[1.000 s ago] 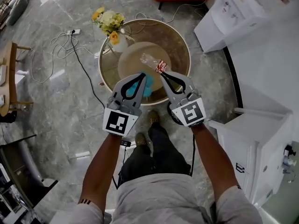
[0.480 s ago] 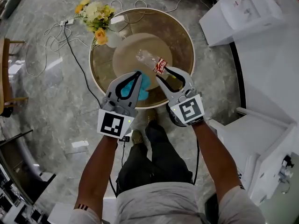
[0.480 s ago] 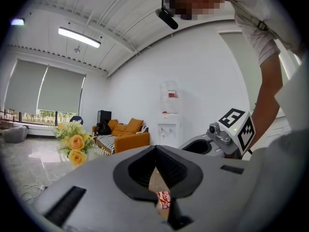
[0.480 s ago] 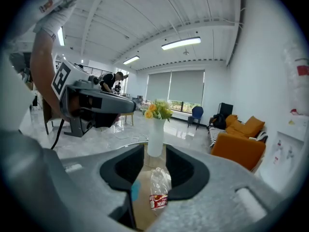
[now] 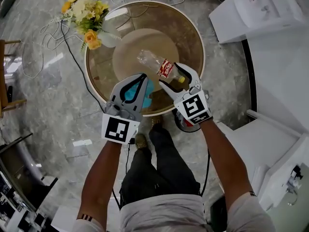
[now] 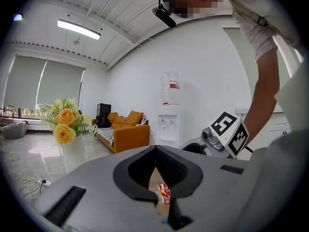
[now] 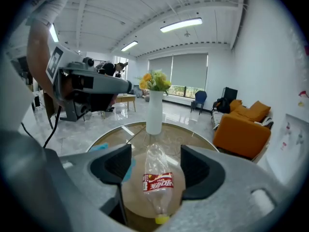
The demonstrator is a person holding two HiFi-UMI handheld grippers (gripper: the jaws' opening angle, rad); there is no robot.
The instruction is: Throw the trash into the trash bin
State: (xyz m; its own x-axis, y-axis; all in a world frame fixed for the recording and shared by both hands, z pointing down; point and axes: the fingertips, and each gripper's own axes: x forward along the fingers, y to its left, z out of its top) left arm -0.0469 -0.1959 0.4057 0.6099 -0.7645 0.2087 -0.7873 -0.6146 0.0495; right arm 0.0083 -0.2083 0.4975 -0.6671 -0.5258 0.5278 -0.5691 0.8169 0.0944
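A crushed clear plastic bottle [image 5: 153,63] with a red label and yellow cap lies on the round glass table [image 5: 199,38]. My right gripper [image 5: 173,75] hangs over its cap end. Its jaws have just been opening and now stand open on either side of the neck, pads not touching. In the right gripper view the bottle [image 7: 157,182] lies lengthwise between the two jaws. My left gripper [image 5: 143,77] is shut, nothing seen between its tips, above a crumpled blue piece of trash [image 5: 150,90] near the table's front edge.
A white vase of yellow flowers [image 5: 89,18] stands at the table's far left. A dark round container [image 5: 182,123] on the floor is mostly hidden under my right gripper. White cabinets [image 5: 270,144] line the right; cables [image 5: 43,57] trail on the floor at left.
Both grippers have come down toward the table. The right gripper's jaws, shut a second ago, have opened around the bottle's cap end. The left gripper stays shut.
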